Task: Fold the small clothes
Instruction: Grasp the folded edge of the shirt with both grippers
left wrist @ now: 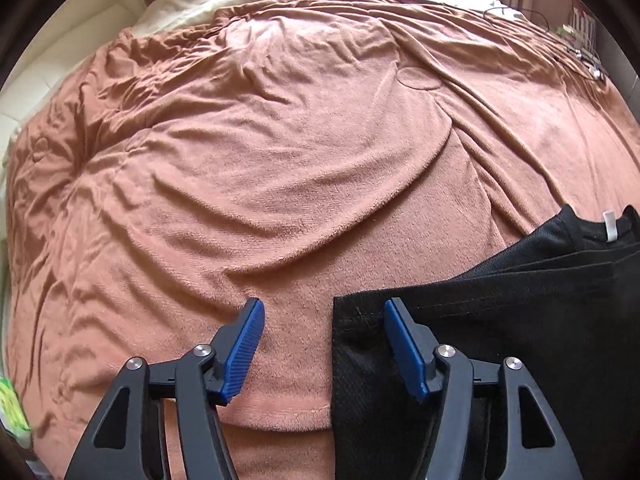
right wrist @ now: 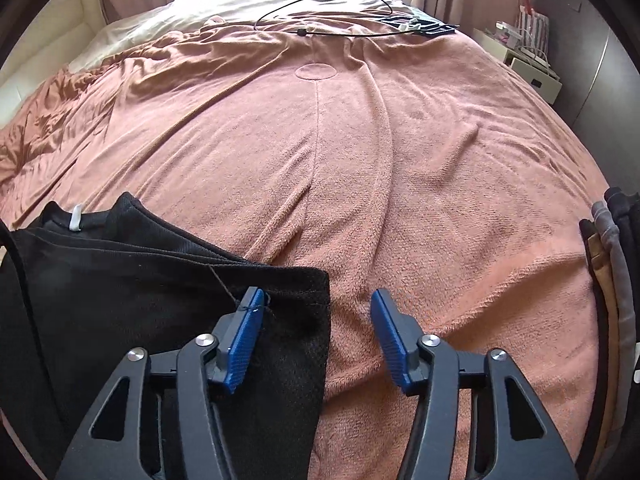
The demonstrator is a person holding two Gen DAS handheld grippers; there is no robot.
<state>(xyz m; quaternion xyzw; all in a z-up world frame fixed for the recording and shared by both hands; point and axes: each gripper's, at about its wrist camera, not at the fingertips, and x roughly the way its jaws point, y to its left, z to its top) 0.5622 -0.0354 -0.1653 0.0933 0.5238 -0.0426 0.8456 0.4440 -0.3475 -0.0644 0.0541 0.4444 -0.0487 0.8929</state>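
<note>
Your left gripper (left wrist: 324, 308) and right gripper (right wrist: 318, 300) both stand apart, each straddling a side edge of the black mesh garment (left wrist: 500, 320), which lies layered on the near blanket (left wrist: 260, 160), collar tag pointing away. Beyond stretches bare, wrinkled blanket; a cable (right wrist: 320, 0) lies far off.

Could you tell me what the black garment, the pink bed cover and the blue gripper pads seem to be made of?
Black garment: seemingly a matte synthetic mesh knit, given its fine dotted weave; a white neck tag shows.
Pink bed cover: likely terry or fleece, with a fuzzy looped nap and soft creases.
Blue pads: apparently hard plastic or rubber, finely ribbed, on black arms.
</note>
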